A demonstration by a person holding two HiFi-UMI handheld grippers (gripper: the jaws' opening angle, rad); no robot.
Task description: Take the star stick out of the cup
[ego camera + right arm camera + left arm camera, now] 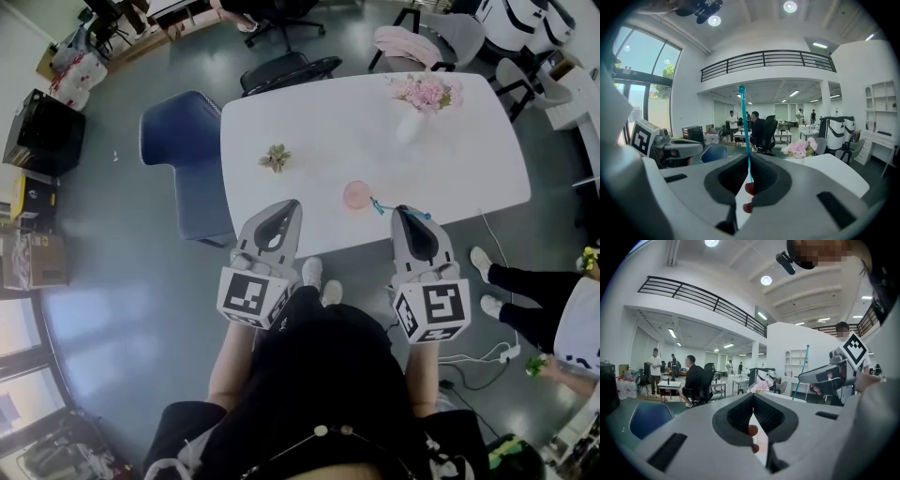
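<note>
My right tool (pixel 749 161) is clamped on the star stick (pixel 746 136). In the right gripper view the teal shaft rises from between the closed jaws to its star at the upper middle of the frame. My left tool (pixel 753 399) has its jaws together on nothing and hangs over the near edge of the white worktop (pixel 469 159), left of centre in the head view.

In that view the pink cup (pixel 356 195) stands just left of my right tool's tip, and the stick's teal line ends right beside the cup's rim. I can't tell whether the stick is fully clear of the cup, since one end sits so near the rim.

To finish well, I judge the lift should go straight up along the shaft before any sideways move, because dragging it across the rim could tip a light cup. The grip should stay firm but low on the stick. The flowers and the small plant stand well apart — no hazard there.
</note>
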